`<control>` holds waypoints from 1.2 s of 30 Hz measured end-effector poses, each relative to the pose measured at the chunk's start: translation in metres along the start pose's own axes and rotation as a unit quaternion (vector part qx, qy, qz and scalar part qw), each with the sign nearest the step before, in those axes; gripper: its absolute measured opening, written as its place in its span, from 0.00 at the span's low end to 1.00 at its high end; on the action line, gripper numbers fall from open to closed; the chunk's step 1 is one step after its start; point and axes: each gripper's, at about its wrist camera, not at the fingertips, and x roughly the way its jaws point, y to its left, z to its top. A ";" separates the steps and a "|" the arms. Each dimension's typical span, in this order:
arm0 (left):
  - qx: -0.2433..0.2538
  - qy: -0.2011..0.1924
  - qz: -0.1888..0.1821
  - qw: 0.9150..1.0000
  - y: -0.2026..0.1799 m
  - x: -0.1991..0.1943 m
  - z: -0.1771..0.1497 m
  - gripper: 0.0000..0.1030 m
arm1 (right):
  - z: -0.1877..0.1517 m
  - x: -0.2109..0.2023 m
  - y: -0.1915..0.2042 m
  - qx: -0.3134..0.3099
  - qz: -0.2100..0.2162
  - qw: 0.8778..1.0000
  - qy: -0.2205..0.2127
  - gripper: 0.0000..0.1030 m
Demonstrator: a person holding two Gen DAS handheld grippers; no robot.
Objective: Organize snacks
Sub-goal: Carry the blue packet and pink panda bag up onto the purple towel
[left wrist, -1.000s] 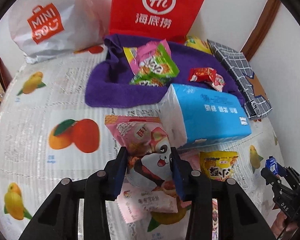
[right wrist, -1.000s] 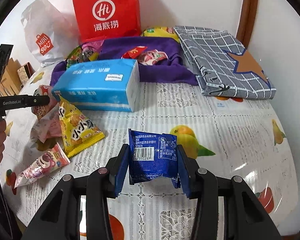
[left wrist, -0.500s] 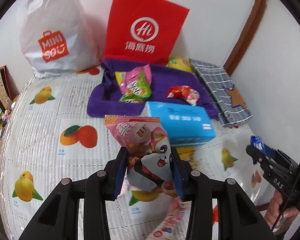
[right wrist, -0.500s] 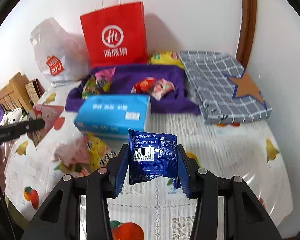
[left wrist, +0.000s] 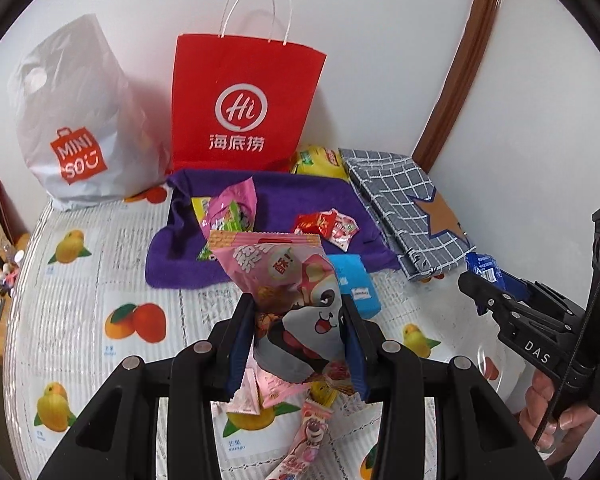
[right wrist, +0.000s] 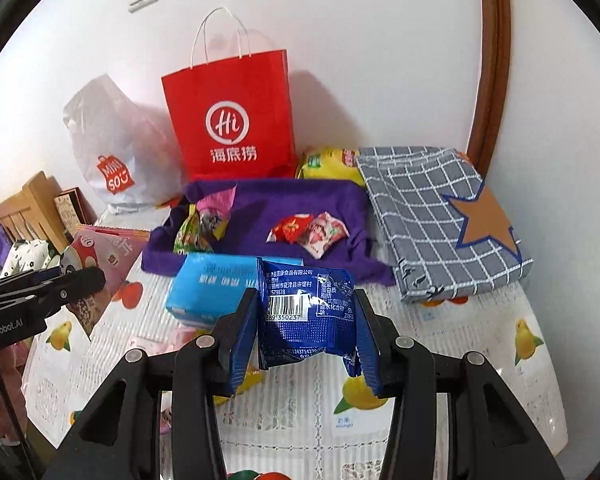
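Presently, both grippers are carrying a snack above the worktop (right wrist: 440,364), and the purple cloth is lying ahead of both
Left gripper (left wrist: 298,344): its fingers are clamping the lower half of the pink panda packet (left wrist: 288,292), which is standing upright between them, long axis running up out of the grip
Right gripper (right wrist: 306,340): its fingers are pressing on both side edges of the blue packet (right wrist: 306,308), barcode side facing the camera, clear of the worktop
Purple cloth (right wrist: 300,200): lying flat against the foot of the red paper bag (right wrist: 232,120), already bearing a green-and-pink packet (right wrist: 204,224) at its left and red sweets (right wrist: 308,232) toward its right
Governing relation: the cloth is lying forward of and below each pair of fingers, with the blue tissue pack (right wrist: 208,284) sitting between the grippers and the cloth's near edge
Nearer hand: judging by the two views, neither is clearly closer; the right is facing the bare middle of the cloth more squarely
Loose snacks: several small packets (left wrist: 308,432) are lying on the worktop under the left gripper, still unsorted
Likely demand of the coming move: carrying each packet over the tissue pack before lowering it onto free cloth
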 end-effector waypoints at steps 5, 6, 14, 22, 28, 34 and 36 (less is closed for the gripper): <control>0.005 -0.010 0.000 1.000 -0.002 -0.004 0.008 0.38 | 0.009 0.003 -0.004 0.007 0.005 1.000 -0.001 0.44; 0.005 -0.012 0.002 1.000 -0.002 -0.005 0.010 0.38 | 0.011 0.004 -0.003 0.006 0.005 1.000 -0.001 0.44; 0.001 -0.024 0.002 1.000 -0.002 -0.005 0.030 0.38 | 0.031 0.011 -0.001 0.002 0.011 1.000 -0.007 0.44; -0.005 -0.029 0.007 1.000 0.003 0.002 0.049 0.38 | 0.053 0.027 0.003 -0.004 0.016 1.000 -0.010 0.44; -0.004 -0.030 0.016 0.999 0.007 0.010 0.063 0.38 | 0.067 0.038 0.007 -0.007 0.020 1.000 -0.013 0.44; -0.001 -0.032 0.027 0.999 0.010 0.020 0.077 0.38 | 0.080 0.051 0.007 -0.006 0.022 1.000 -0.013 0.44; 0.001 -0.033 0.029 0.999 0.010 0.025 0.081 0.38 | 0.084 0.056 0.006 -0.005 0.022 1.000 -0.013 0.44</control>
